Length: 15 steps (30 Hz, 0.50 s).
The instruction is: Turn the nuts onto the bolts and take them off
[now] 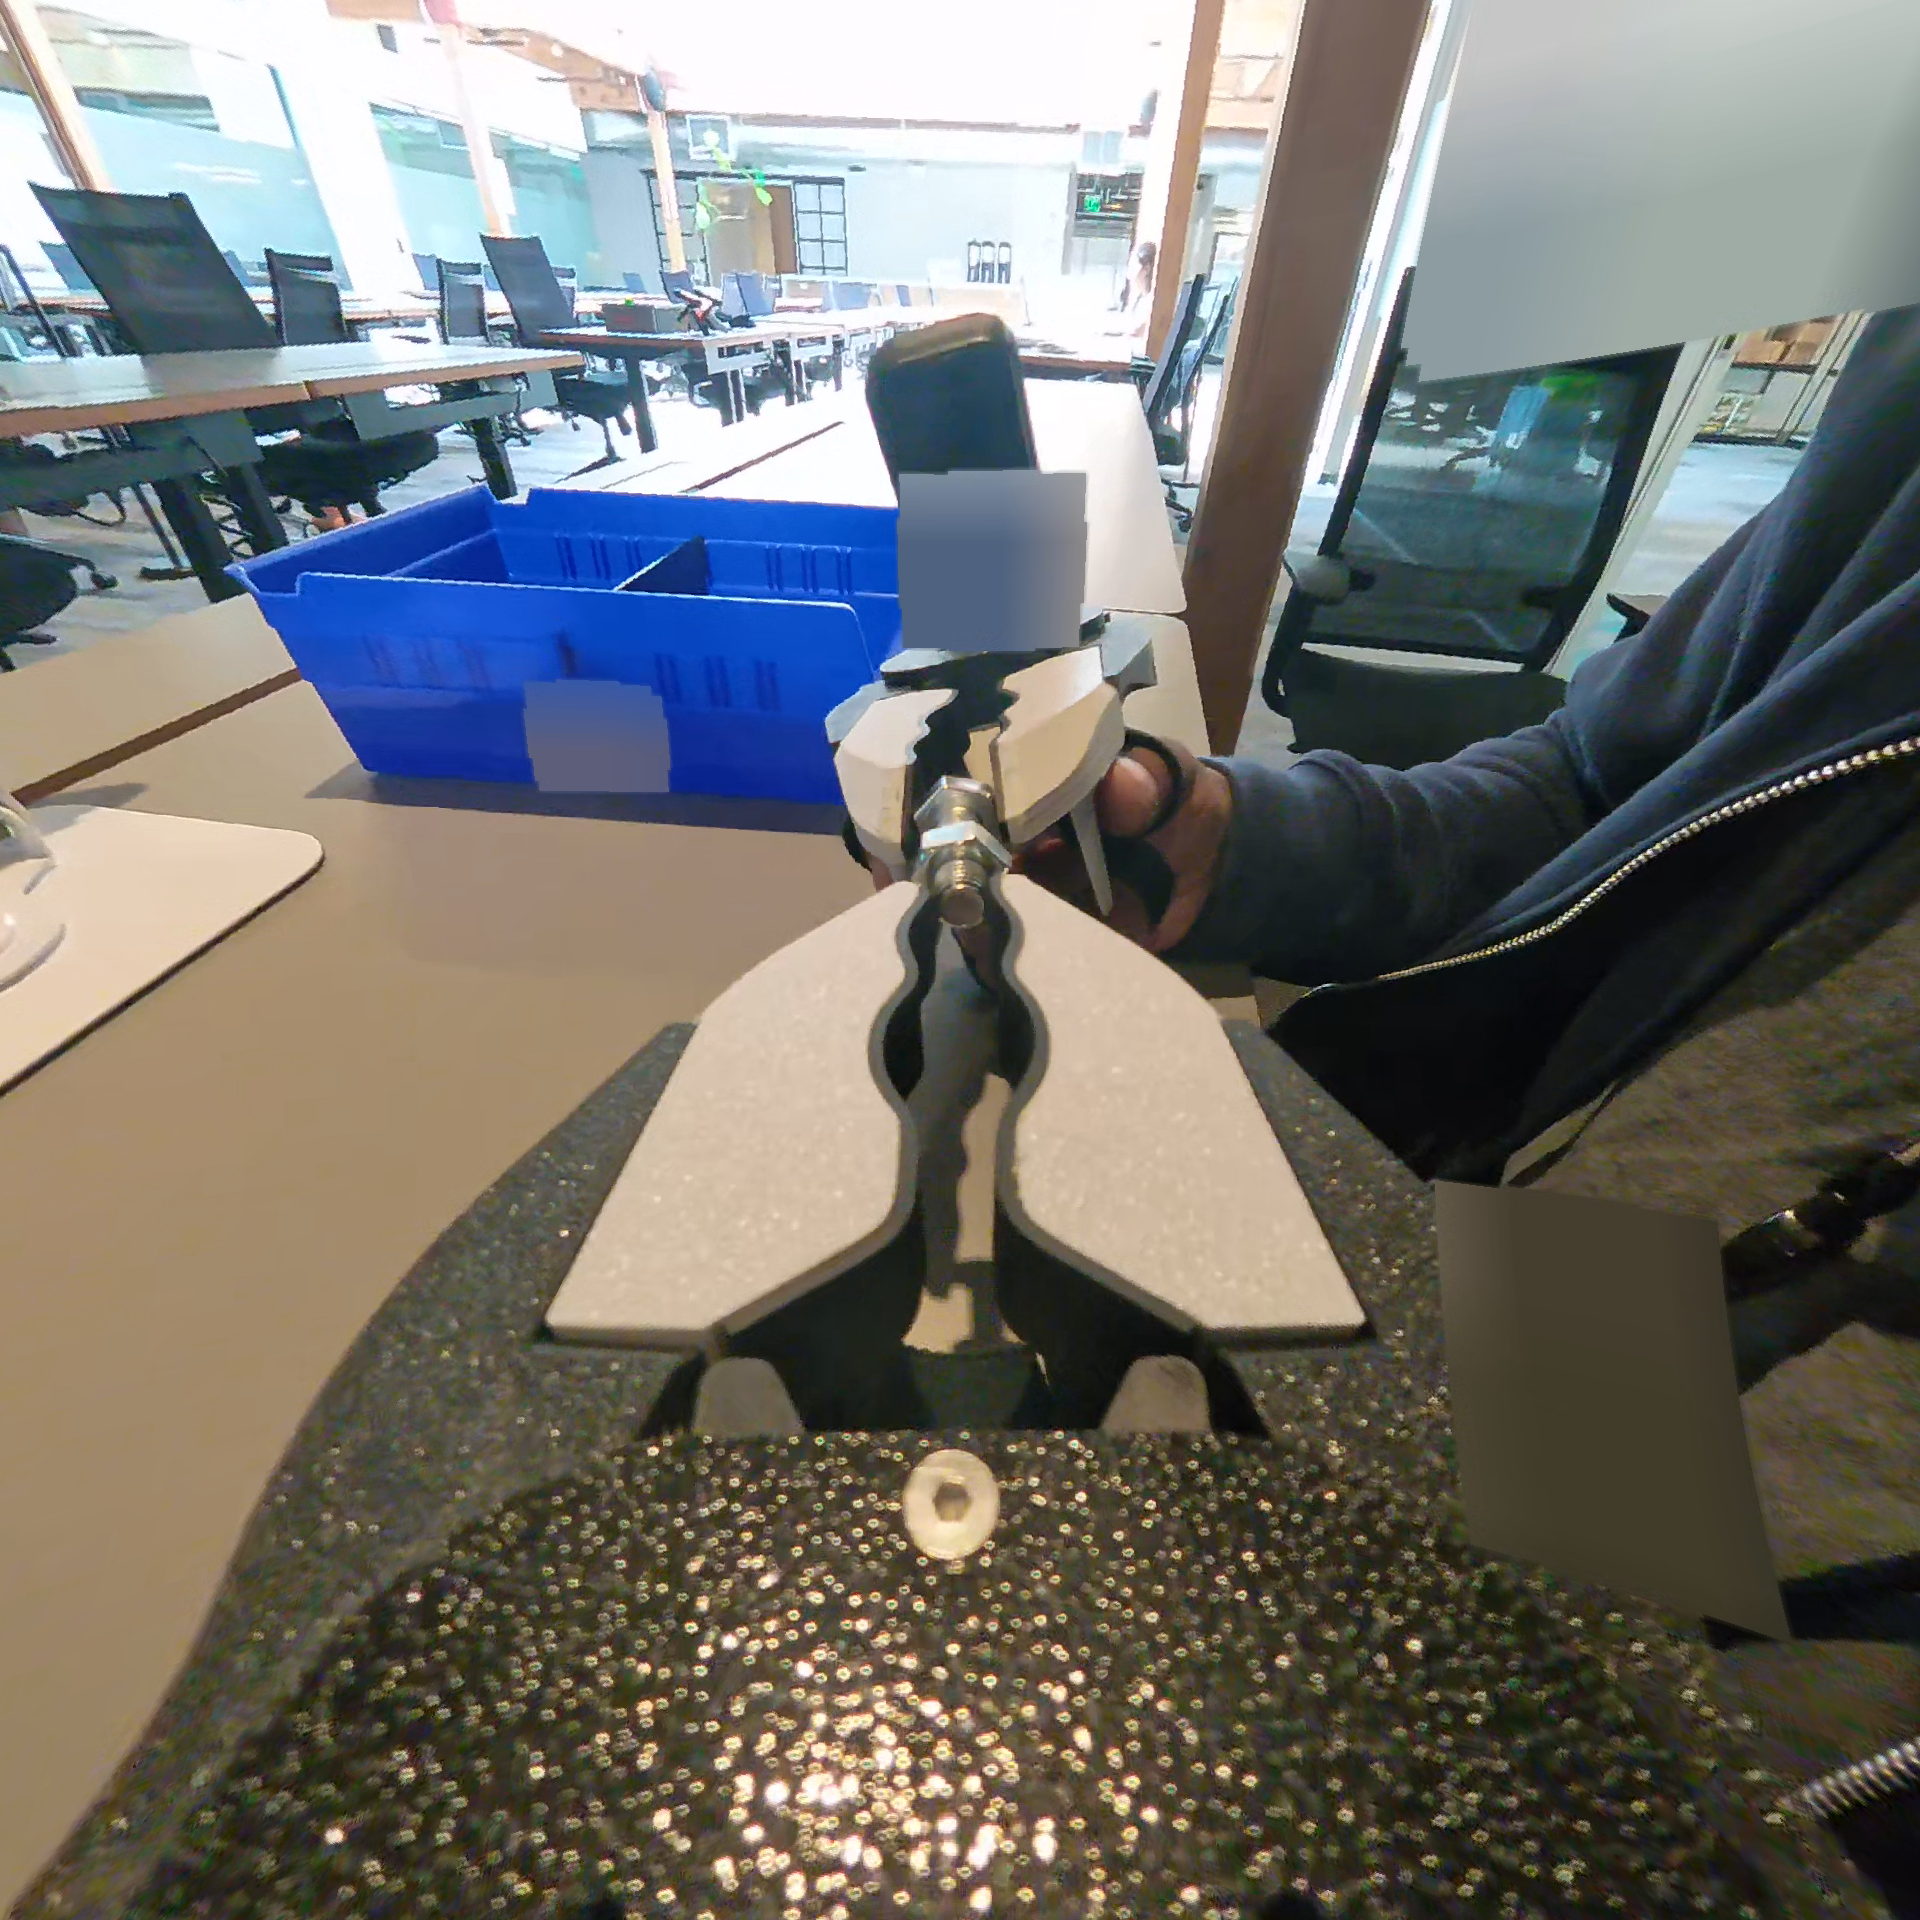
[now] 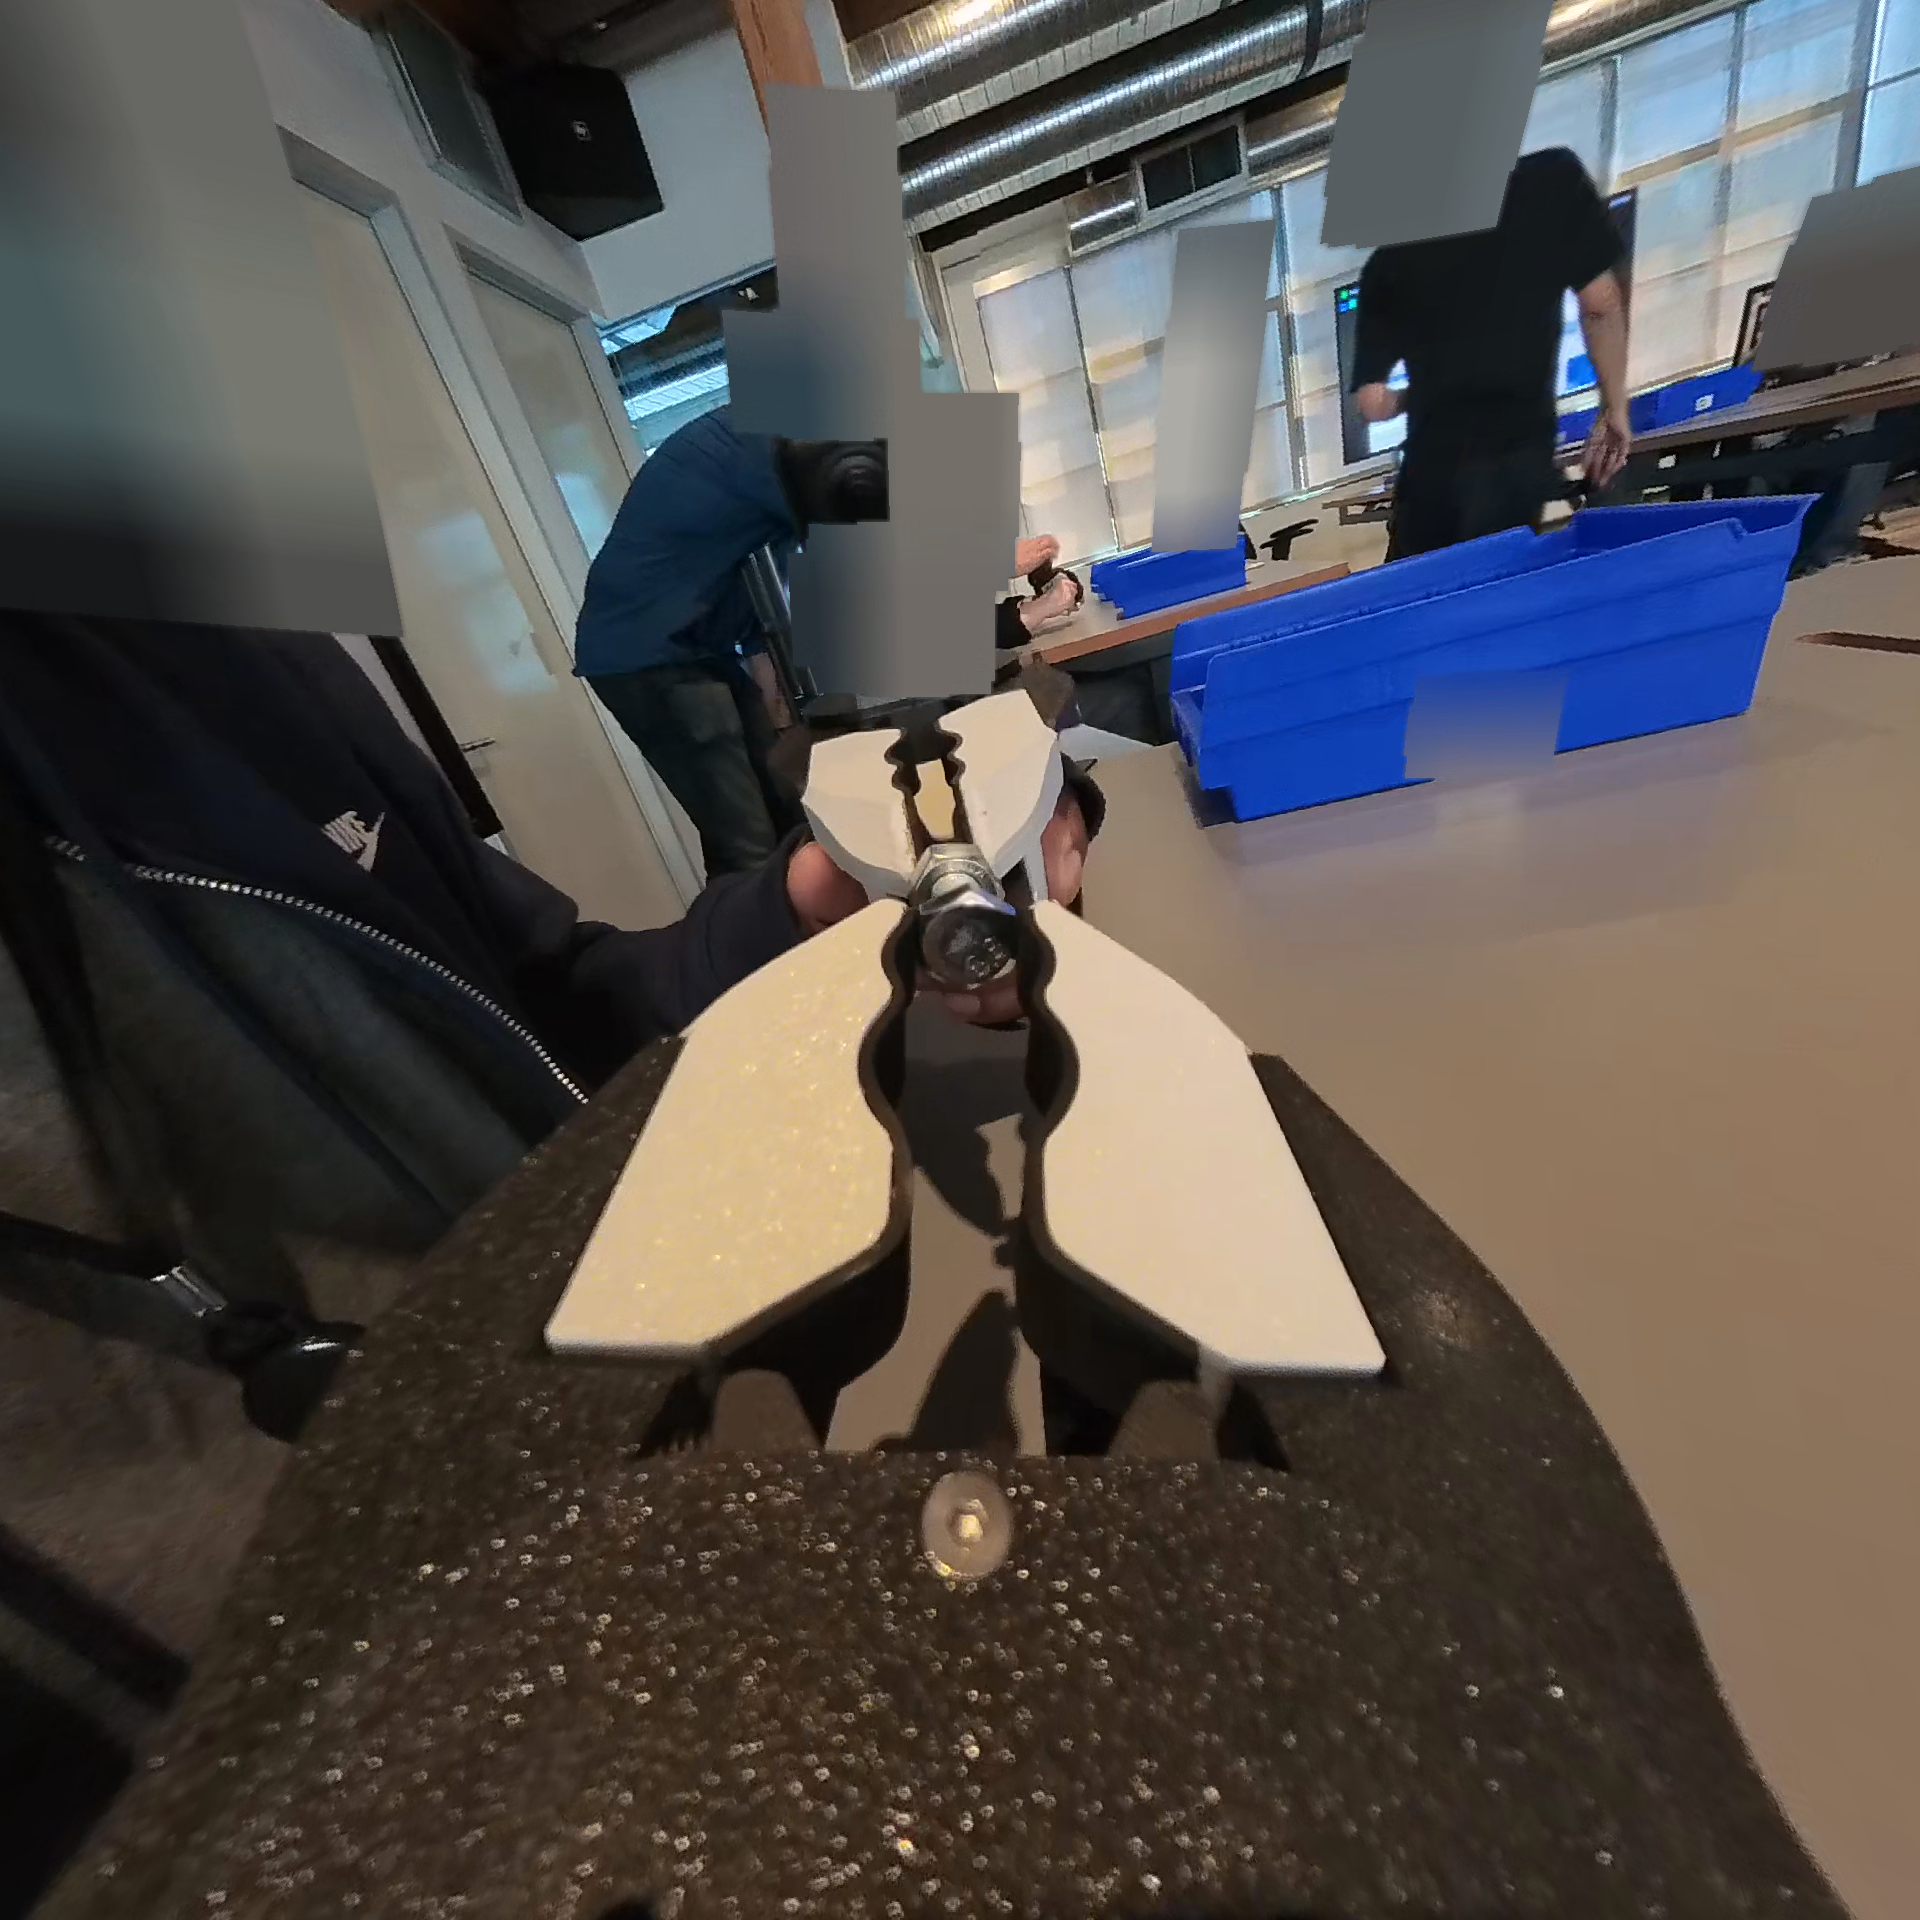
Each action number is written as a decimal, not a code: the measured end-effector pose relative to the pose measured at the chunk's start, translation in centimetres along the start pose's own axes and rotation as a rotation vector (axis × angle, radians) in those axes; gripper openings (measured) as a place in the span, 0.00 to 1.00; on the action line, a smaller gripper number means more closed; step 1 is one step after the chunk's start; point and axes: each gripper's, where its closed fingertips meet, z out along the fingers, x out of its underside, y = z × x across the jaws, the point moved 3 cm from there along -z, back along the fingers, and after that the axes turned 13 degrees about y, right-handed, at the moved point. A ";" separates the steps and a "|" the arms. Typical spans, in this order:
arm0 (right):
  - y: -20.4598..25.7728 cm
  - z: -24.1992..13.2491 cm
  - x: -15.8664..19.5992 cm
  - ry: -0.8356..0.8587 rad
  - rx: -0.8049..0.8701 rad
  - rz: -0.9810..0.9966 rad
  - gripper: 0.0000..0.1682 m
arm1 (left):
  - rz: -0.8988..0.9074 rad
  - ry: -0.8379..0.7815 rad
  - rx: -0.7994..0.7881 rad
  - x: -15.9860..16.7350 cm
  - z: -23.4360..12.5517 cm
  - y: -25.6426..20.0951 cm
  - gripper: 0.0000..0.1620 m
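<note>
- Open office space is stretching out behind; rows of desks and black chairs [image 1: 145,275] are showing in the left wrist view, and two people are standing at other benches in the right wrist view.
- Grey-brown table [image 1: 436,935] is carrying a blue bin [image 1: 582,634] with a divider inside; the same bin [image 2: 1496,644] is sitting well off to the right in the right wrist view.
- White mat [image 1: 135,914] is lying flat on the table at the left edge of the left wrist view.
- Both tongs are meeting tip to tip above the table, with a steel bolt [image 1: 956,883] bridging between them.
- Left tongs [image 1: 958,920] are clenching on the threaded tip end of the bolt, fingers [image 1: 790,1101] nearly together.
- Right tongs [image 2: 966,951] are gripping the bolt's hex head [image 2: 968,948], which is facing that camera.
- Nut [image 1: 958,840] is sitting on the thread, between the two sets of tips; in the right wrist view the nut [image 2: 954,871] is showing just behind the head.
- Whether either tongs is pinching the nut itself I cannot tell.
- Hand [image 1: 1164,831] in a dark zipped jacket sleeve is working the right tool's handle; another hand [image 2: 831,883] is holding the left tool.
</note>
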 end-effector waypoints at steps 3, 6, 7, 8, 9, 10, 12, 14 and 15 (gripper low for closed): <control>0.0 0.0 0.0 0.000 -0.001 0.001 0.10 | 0.020 0.000 -0.009 0.0 0.0 0.0 0.05; 0.0 -0.1 0.0 -0.005 0.007 -0.005 0.10 | 0.052 0.000 -0.026 -0.1 0.1 -0.1 0.05; 0.0 -0.1 0.0 -0.008 0.013 -0.006 0.10 | 0.071 -0.002 -0.041 -0.1 0.1 0.0 0.05; 0.0 -0.2 0.0 -0.013 0.019 -0.006 0.10 | 0.096 -0.005 -0.062 -0.2 0.2 0.0 0.06; -0.1 -0.3 -0.1 -0.019 0.020 -0.004 0.10 | 0.127 -0.008 -0.081 -0.1 0.2 0.0 0.06; -0.1 -0.4 -0.1 -0.028 0.017 0.002 0.10 | 0.172 -0.011 -0.095 -0.1 0.3 -0.1 0.09; -0.1 -0.7 -0.2 -0.049 0.007 0.016 0.10 | 0.280 -0.049 -0.136 -0.4 0.1 -0.4 0.14; 0.0 -0.8 -0.3 -0.060 -0.005 0.023 0.10 | 0.391 -0.083 -0.174 -0.5 0.0 -0.8 0.15; 0.0 -0.8 -0.2 -0.059 -0.009 0.022 0.10 | 0.432 -0.079 -0.182 -0.4 0.0 -1.0 0.15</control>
